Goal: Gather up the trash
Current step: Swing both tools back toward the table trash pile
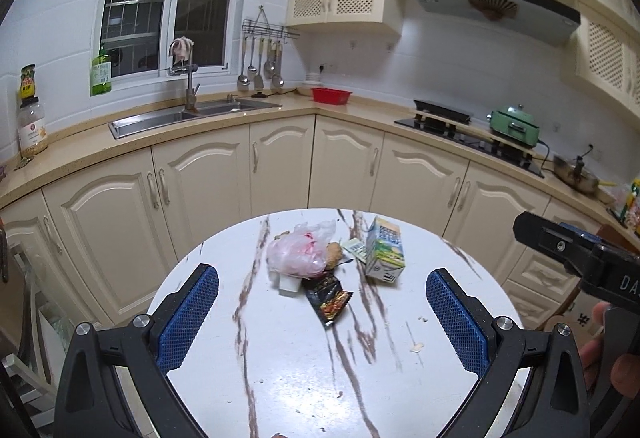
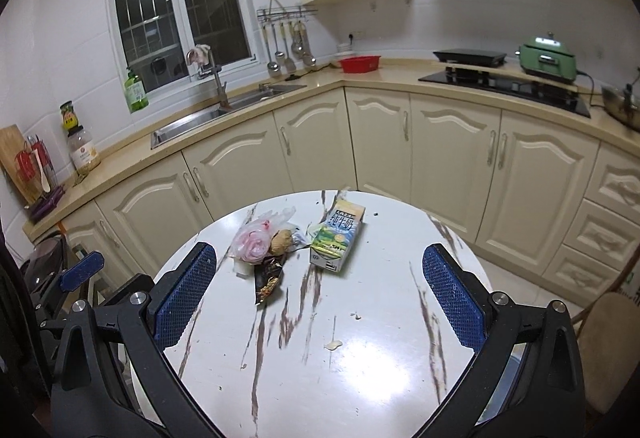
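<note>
The round marble-veined table (image 1: 304, 366) fills the lower middle of both views, its near edge cut off by the frame and its flanks hidden behind the gripper bodies; all the trash lies in one cluster on its far half. The left gripper (image 1: 322, 322) hangs above the table's near part with its blue-padded fingers spread wide and nothing between them; the right gripper (image 2: 320, 296) hangs likewise, jaws wide apart and empty, and in the left wrist view only a cropped piece of its black body shows past the table's right edge. The milk carton (image 2: 338, 236) lies on its side at the right of the cluster, its top end toward the table's far rim; the crumpled clear plastic bag (image 1: 298, 250) with pink marks sits left of the carton, its contents too blurred to tell; the dark snack wrapper (image 1: 329, 298) lies just nearer than the bag, touching or overlapping it; a brown lump (image 2: 280, 241) rests between bag and carton, what it is unclear; a small printed packet (image 1: 354, 248) peeks out by the carton, mostly hidden; pale crumbs (image 2: 334, 344) dot the table's near half.
</note>
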Demonstrator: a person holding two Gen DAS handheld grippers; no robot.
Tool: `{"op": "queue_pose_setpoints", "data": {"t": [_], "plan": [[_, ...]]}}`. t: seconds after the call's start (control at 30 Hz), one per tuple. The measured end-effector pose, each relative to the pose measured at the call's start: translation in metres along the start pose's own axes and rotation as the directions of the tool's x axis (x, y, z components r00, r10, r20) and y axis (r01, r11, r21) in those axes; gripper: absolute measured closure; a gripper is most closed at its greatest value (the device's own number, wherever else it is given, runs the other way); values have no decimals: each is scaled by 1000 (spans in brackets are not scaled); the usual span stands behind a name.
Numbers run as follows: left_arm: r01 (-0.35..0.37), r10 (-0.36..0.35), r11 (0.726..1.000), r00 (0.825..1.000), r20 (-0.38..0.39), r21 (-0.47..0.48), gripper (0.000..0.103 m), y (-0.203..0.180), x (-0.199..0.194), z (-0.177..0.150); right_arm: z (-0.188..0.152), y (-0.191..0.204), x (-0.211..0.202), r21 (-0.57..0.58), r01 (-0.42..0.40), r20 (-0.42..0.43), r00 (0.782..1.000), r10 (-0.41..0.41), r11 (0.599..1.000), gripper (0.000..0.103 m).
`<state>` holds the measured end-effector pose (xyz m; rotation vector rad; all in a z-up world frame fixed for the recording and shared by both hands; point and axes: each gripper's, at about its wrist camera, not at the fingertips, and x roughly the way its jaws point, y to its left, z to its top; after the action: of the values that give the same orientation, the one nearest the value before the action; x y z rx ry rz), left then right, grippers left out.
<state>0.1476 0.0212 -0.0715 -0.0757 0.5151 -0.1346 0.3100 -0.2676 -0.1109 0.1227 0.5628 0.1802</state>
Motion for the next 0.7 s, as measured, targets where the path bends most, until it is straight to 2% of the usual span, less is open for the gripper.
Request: {"op": "queue_pose_setpoints", "data": {"t": [0.13,0.27,0.4,0.5,0.7], "plan": [[0,0,1000,999,-47,7,1,5,34,6,3,-1,11,-2,6,-15,1000,-6,1000,0],[6,-3,1000,990,-139,26,1,6,82,5,4,-12,32,18,30,-55,998,-29,999,0],[10,-4,1000,974,-227,26,3,1,132,3,1,-29,56,43,47,-105,994,-42,998,0],[2,5,1000,959,-282,25,10,1,176,5,-3,-39,78,43,60,-153,987,-52,997,0],[-16,26,999,934,-356,32,16,4,257,14,-12,-58,120,67,59,-229,973,-42,996,0]]}}
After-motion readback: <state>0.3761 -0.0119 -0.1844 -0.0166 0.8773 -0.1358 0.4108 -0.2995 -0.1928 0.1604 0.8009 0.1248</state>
